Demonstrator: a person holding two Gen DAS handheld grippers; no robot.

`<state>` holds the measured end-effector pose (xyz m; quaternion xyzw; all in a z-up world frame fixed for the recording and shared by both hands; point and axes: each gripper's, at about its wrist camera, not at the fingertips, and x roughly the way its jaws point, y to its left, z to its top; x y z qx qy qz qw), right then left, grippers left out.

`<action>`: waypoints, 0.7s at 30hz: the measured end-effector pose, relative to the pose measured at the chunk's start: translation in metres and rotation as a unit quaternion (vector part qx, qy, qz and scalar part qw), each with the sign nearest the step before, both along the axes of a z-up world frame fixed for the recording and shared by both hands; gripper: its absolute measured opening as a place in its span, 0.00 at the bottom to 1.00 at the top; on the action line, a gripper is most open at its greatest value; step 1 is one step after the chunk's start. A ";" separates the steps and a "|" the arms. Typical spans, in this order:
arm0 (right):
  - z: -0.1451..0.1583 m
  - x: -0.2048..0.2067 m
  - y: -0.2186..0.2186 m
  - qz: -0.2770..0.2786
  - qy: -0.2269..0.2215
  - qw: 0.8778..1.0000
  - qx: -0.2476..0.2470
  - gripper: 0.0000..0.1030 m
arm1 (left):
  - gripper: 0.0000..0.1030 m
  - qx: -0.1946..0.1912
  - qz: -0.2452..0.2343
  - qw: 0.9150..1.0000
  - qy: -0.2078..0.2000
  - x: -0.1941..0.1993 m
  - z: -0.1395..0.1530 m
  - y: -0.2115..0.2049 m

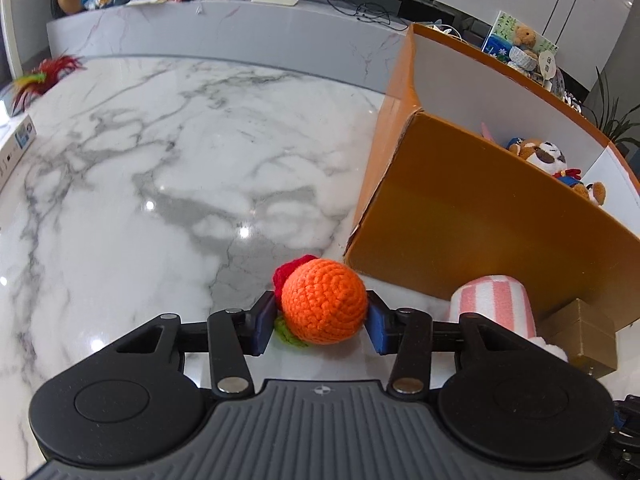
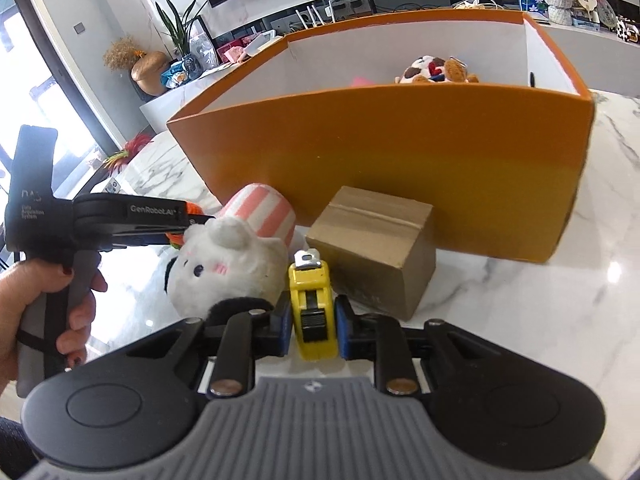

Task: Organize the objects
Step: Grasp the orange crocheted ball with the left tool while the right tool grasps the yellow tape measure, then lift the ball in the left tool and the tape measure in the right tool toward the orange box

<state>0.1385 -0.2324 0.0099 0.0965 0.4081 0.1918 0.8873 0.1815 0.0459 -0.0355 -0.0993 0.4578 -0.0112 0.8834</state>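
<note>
An orange crocheted ball (image 1: 324,300) with a red and a green tuft rests on the marble table (image 1: 160,184); my left gripper (image 1: 322,322) is shut on it, both blue pads against its sides. In the right wrist view my right gripper (image 2: 311,326) is shut on a yellow tape measure (image 2: 313,312) that stands on the table. The large orange box (image 2: 400,168) stands just beyond, with plush toys (image 2: 436,70) inside. A white plush toy (image 2: 228,264) with a pink-striped body lies left of the tape measure.
A small brown cardboard box (image 2: 380,252) sits against the orange box's front wall. A hand (image 2: 76,304) holds the left gripper's handle. A red feathery ornament (image 1: 44,76) and a white box (image 1: 16,148) lie at the table's far left. A cluttered counter (image 1: 224,28) runs behind.
</note>
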 end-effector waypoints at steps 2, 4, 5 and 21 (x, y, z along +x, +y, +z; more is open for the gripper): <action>0.002 -0.004 -0.002 -0.003 -0.001 1.000 -0.001 0.20 | 0.52 0.000 0.000 1.000 0.004 -0.002 0.001 0.001; 0.003 -0.009 -0.004 -0.006 0.000 1.000 -0.005 0.20 | 0.52 0.003 -0.001 1.000 0.004 -0.006 0.004 0.000; 0.005 -0.009 -0.003 -0.007 0.002 1.000 -0.008 0.20 | 0.52 0.005 -0.003 1.000 0.003 -0.008 0.005 0.000; -0.002 -0.033 -0.002 0.006 0.011 0.998 -0.064 0.21 | 0.52 0.073 -0.038 0.997 -0.009 -0.037 0.011 -0.017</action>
